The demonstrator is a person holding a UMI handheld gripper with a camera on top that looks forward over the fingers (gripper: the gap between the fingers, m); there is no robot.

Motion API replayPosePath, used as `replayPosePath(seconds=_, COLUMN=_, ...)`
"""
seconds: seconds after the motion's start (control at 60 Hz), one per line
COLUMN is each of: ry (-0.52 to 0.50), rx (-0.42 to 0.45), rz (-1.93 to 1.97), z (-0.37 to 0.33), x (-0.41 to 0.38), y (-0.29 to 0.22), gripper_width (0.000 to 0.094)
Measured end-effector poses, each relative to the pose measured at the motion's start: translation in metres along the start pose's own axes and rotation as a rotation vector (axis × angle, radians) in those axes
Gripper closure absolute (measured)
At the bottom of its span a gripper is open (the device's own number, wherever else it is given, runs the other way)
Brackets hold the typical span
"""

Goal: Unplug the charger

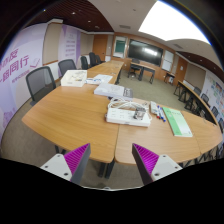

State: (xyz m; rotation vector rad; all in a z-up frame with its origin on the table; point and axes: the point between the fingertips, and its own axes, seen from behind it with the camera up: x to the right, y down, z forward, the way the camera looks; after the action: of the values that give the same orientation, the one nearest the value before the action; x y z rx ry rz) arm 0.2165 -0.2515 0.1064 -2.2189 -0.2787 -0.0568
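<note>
My gripper [111, 163] is open and empty, its two purple-padded fingers [77, 160] spread wide above the near edge of two wooden tables [70, 115]. The gap between the two tables lies between the fingers. No charger or plug is plainly visible. A white power-strip-like object with cables [128, 110] lies on the table beyond the fingers, too small to tell in detail.
A green-white flat box [177, 122] lies on the right table. White papers [108, 90] and a tray [74, 78] lie farther back. Black chairs [40, 82] stand at the left. More tables and chairs fill the room behind.
</note>
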Motion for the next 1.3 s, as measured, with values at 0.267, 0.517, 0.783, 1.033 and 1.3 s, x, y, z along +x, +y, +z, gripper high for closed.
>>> replayPosePath(seconds=0.267, ry=0.131, rx=0.091, rz=0.073, z=0.161, x=0.122, y=-0.064, gripper_width=0.0081)
replayPosePath(seconds=0.517, ry=0.089, rx=0.078, rz=0.134, z=0.259, x=0.139, y=-0.081, gripper_width=0.042)
replayPosePath(seconds=0.783, ry=0.087, rx=0.069, rz=0.185, z=0.264, x=0.141, y=-0.084, gripper_width=0.0696)
replayPosePath(seconds=1.033, ry=0.214, rx=0.529, rz=0.053, z=0.114, x=0.196, y=-0.296, gripper_width=0.0707)
replayPosePath(seconds=1.3, ry=0.308, rx=0.363, rz=0.089, z=0.131, x=0.285, y=-0.233, gripper_width=0.0706)
